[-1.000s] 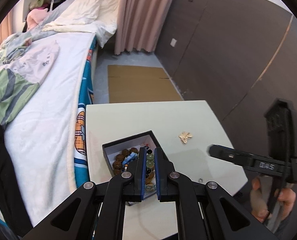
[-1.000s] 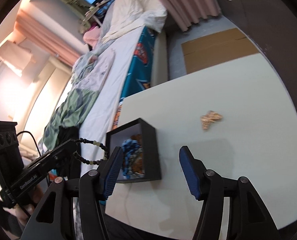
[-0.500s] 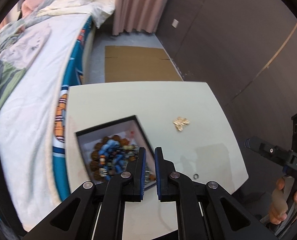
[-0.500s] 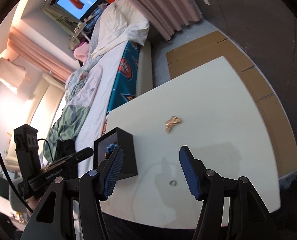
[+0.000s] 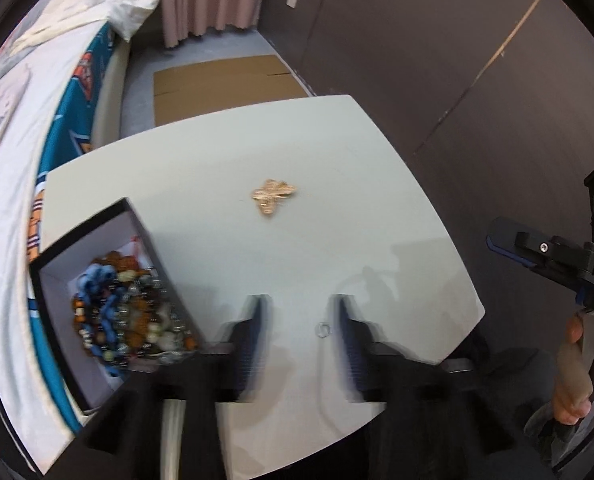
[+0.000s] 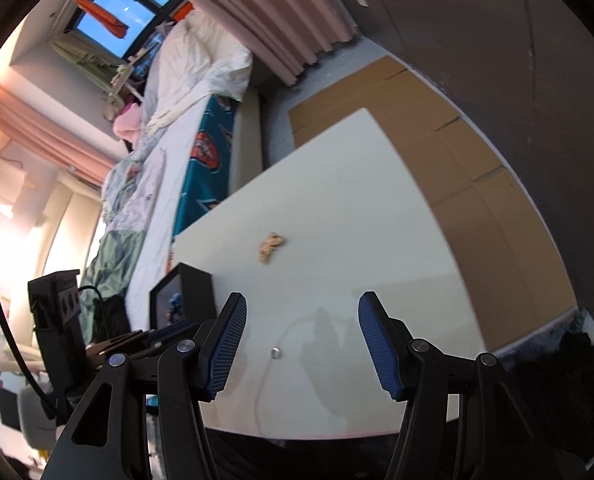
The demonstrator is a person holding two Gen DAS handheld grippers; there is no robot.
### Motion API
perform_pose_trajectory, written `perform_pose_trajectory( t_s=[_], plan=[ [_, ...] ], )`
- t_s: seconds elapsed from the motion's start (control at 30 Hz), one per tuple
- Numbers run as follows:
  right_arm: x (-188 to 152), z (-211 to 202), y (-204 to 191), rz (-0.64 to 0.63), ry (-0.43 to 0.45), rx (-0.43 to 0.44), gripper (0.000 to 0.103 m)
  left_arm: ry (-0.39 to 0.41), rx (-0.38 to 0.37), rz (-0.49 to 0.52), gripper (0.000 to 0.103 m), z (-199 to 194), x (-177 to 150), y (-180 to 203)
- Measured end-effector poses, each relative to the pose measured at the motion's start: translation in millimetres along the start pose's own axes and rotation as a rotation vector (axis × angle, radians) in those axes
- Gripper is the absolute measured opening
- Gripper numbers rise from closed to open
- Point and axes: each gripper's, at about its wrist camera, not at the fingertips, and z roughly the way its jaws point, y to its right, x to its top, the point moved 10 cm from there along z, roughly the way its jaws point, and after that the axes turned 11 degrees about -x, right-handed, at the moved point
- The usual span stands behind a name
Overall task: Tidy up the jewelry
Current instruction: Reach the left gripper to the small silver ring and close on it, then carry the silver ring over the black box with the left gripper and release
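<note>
Two tongs are working over one white surface (image 5: 337,152). The left tongs (image 5: 299,320) are blurring in the left wrist view as their jaws are opening; nothing is sitting gripped between them, though one small silver ring (image 5: 322,329) is lying on the surface in the gap, close to the right-hand finger. The right tongs (image 6: 301,344) are standing open and empty, hanging above the near part of the surface, and the same ring (image 6: 275,353) is showing between their blue pads (image 6: 227,344) from that camera.

Counting the jewelry: one black box (image 5: 57,248) is sitting at the left edge of the surface, beside the bed (image 5: 13,128), holding a tangle of bead strands (image 5: 129,320) in blue, amber and pale tones; the blur is making it hard to tell how many strands there are. One gold butterfly-shaped piece (image 5: 273,195) is lying alone near the middle, well apart from both box and ring.

The ring is resting near the front edge. Between the butterfly piece, the far edge and the right edge the surface is lying bare. One flattened cardboard sheet (image 6: 437,132) is covering the floor beyond the far and right sides, and a dark wall (image 5: 457,60) is running along behind it. A hand (image 5: 575,384) is gripping the right tongs' handle at the right of the left wrist view.
</note>
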Motion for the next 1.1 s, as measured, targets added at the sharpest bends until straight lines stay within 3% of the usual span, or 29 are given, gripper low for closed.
perform_pose_trajectory(
  t_s=[0.03, 0.33, 0.53, 0.73, 1.0, 1.03, 1.1],
  plan=[
    [-0.1, -0.7, 4.6, 0.006, 0.000, -0.004, 0.059, 0.012, -0.007, 0.006, 0.072, 0.8, 0.8, 4.4],
    [-1.3, -13.2, 23.5, 0.023, 0.016, -0.007, 0.059, -0.039, 0.019, 0.041, 0.070, 27.2, -6.8, 19.4],
    [-2.7, -14.5, 33.9, 0.033, 0.015, -0.020, 0.059, -0.105, 0.052, 0.084, 0.041, 49.0, -21.1, 19.7],
    [-2.5, -13.7, 39.8, 0.033, 0.011, -0.035, 0.059, -0.141, 0.072, 0.133, 0.027, 64.9, -28.9, 21.9],
    [-6.8, -2.6, 46.5, 0.033, -0.023, -0.063, 0.059, -0.161, 0.132, 0.133, 0.025, 76.4, -34.1, 6.2],
    [-7.1, -2.2, 46.4, 0.032, -0.024, -0.064, 0.059, -0.151, 0.129, 0.129, 0.016, 75.4, -33.1, 4.5],
    [-7.5, -1.3, 44.3, 0.029, -0.026, -0.067, 0.059, -0.145, 0.120, 0.117, 0.013, 75.6, -31.9, 3.3]
  ],
)
